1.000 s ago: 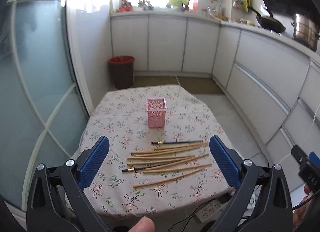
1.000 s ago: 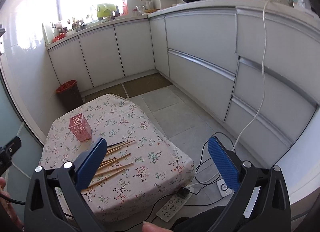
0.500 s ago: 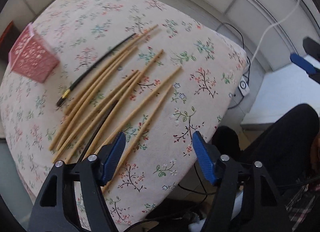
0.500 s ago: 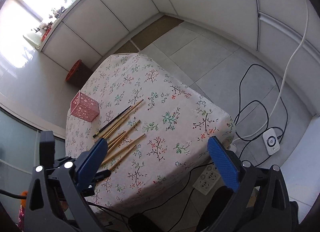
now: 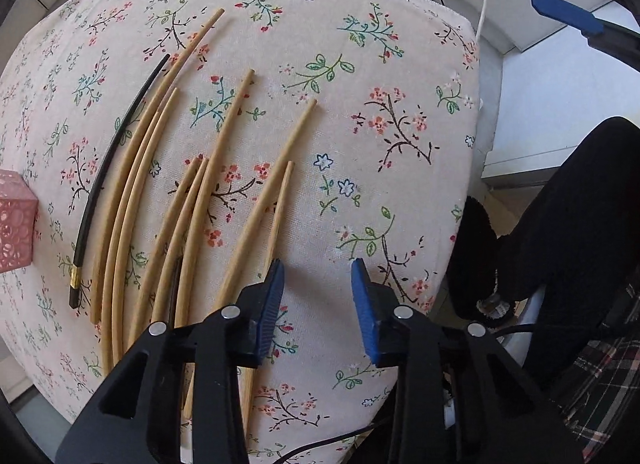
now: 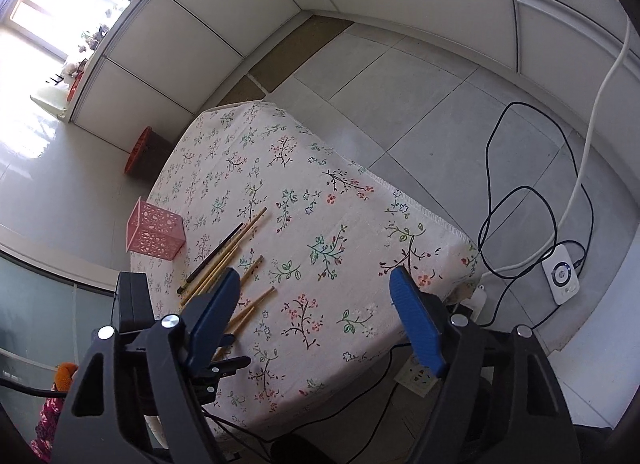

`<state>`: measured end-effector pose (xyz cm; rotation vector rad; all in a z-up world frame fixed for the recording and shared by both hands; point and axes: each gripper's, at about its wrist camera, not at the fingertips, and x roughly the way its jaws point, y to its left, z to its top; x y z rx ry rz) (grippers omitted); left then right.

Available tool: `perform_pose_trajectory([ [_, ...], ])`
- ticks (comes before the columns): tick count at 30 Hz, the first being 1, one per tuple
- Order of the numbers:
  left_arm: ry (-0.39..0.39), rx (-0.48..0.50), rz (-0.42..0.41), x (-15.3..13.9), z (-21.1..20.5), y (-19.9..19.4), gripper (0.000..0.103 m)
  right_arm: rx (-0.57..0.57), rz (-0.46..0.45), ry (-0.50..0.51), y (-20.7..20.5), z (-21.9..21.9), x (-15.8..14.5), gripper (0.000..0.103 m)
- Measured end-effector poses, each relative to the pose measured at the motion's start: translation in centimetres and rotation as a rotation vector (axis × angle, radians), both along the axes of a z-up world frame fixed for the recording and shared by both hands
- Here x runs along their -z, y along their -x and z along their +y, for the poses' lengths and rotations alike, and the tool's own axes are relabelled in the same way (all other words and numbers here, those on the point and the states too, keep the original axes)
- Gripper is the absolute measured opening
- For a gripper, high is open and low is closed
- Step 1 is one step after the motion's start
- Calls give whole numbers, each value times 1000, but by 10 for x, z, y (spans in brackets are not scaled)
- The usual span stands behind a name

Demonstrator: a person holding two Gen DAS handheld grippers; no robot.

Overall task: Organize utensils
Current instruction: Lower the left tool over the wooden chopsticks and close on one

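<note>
Several wooden chopsticks [image 5: 224,168] and one black chopstick [image 5: 108,168] lie side by side on the floral tablecloth [image 5: 360,112]. My left gripper [image 5: 316,284] hovers low over the near ends of the rightmost chopsticks, jaws partly open with nothing between them. A pink perforated holder [image 5: 14,224] stands at the left edge. In the right wrist view the chopsticks [image 6: 232,260] lie beside the holder [image 6: 156,232]. My right gripper [image 6: 316,312] is wide open and empty, high above the table's near side.
The table's edge drops off to the right, where the person's dark legs [image 5: 568,224] are. Cables and a power strip [image 6: 560,276] lie on the tiled floor. A red bin [image 6: 144,148] stands by white cabinets behind the table.
My left gripper has dropped down close to the chopsticks' near ends and its jaws have narrowed. The right gripper has tilted down toward the table and stays wide open.
</note>
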<state>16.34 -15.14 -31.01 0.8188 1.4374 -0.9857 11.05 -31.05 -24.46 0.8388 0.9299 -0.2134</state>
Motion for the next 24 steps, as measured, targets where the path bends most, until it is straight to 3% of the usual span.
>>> perform_pose_trajectory([
  [6,14,20,-8,-5,-9,-3,33,22,32,-36,-1,-9,10,76],
  [14,-23,-6,9,3,-6,-19,33,39,50,-32,-2,-8,13,76],
  [16,-40,-9,5,-1,-5,-30,26,57,55,-51,-1,-9,16,76],
  [18,-60,-22,-6,-3,-5,-39,13,75,61,-71,-1,-11,18,76],
  [24,3,-45,-54,-12,10,-45,6,52,166,13,-14,3,24,75],
])
